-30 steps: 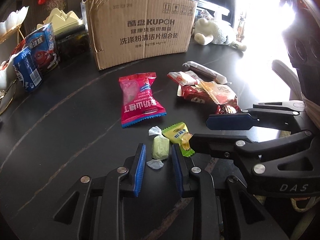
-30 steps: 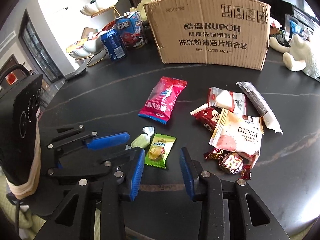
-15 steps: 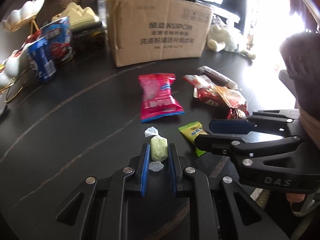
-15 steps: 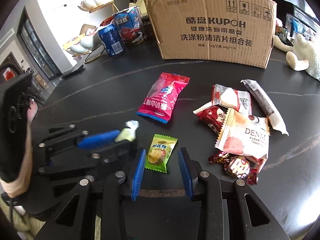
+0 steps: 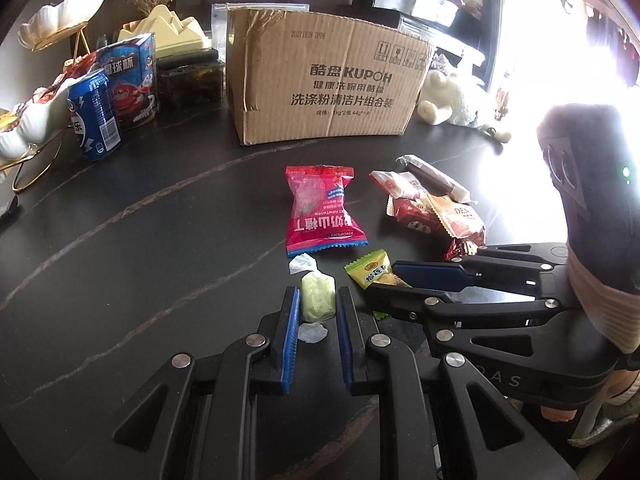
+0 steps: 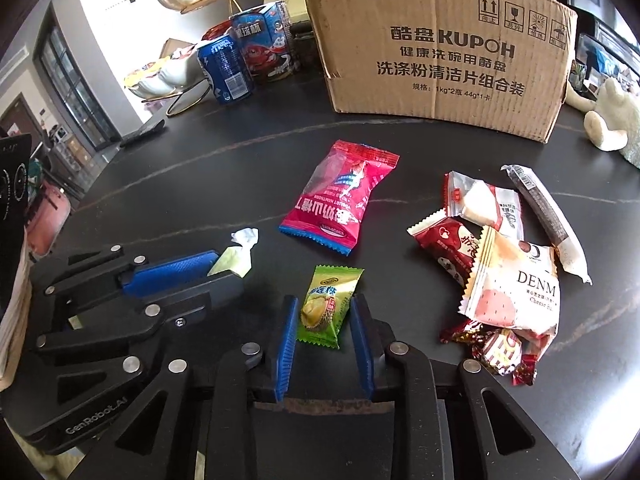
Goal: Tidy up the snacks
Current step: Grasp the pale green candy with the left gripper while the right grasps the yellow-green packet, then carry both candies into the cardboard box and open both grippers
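Left gripper (image 5: pixel 317 305) is shut on the pale green candy (image 5: pixel 317 297), whose long axis points away along the fingers. Right gripper (image 6: pixel 323 322) is closing around the green durian candy (image 6: pixel 327 304), which lies on the dark table (image 5: pixel 120 260) pointing away, a little tilted right. Nothing looks sorted yet: the pink packet (image 6: pixel 340 196), the snack pile (image 6: pixel 504 252) and the cardboard box (image 6: pixel 440 44) wait.

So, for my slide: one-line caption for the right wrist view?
Right gripper closing around a green durian candy on the dark table.
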The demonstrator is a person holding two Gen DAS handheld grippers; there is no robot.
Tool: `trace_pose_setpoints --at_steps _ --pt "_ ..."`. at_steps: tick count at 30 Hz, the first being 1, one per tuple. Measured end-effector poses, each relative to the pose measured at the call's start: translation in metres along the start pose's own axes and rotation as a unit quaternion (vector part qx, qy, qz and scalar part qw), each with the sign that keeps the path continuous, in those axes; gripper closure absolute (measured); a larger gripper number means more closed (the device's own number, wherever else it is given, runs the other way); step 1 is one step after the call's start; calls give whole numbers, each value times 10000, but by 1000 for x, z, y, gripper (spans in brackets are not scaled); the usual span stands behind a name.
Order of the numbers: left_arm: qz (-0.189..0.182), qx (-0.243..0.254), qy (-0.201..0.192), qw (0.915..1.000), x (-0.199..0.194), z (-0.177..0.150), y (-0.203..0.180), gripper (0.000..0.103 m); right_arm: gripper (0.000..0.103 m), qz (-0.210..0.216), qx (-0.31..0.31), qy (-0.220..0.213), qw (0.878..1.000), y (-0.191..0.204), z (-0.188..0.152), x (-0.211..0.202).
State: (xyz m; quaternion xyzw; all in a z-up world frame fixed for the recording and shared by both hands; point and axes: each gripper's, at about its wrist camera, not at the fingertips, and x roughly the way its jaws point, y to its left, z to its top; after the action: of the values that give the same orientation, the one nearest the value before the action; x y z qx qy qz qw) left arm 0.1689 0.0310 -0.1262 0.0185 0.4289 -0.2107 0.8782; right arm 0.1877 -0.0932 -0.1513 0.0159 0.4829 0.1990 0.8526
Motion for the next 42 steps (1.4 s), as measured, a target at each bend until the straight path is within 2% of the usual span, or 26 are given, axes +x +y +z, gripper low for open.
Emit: trace_pose_setpoints --at_steps 2,8,18,25,33,42 --pt "21 -18 -5 10000 0 0 0 84 81 33 5 -10 10000 0 0 0" --pt "62 -88 -37 9999 -5 2 0 84 81 2 -42 -145 9999 2 -3 -7" --pt "155 -109 -298 9994 -31 24 -10 84 81 -53 -40 -656 9978 -5 16 -48" --pt "247 -64 -753 9968 -60 64 -18 84 81 -155 -103 -1231 9922 -10 47 -86" --pt "368 95 -1308 9907 -90 121 -30 84 81 -283 -162 -1983 9796 -18 94 -136" --pt "371 202 -1584 9865 -102 178 -37 84 81 -382 -179 -2396 9700 -34 139 -170"
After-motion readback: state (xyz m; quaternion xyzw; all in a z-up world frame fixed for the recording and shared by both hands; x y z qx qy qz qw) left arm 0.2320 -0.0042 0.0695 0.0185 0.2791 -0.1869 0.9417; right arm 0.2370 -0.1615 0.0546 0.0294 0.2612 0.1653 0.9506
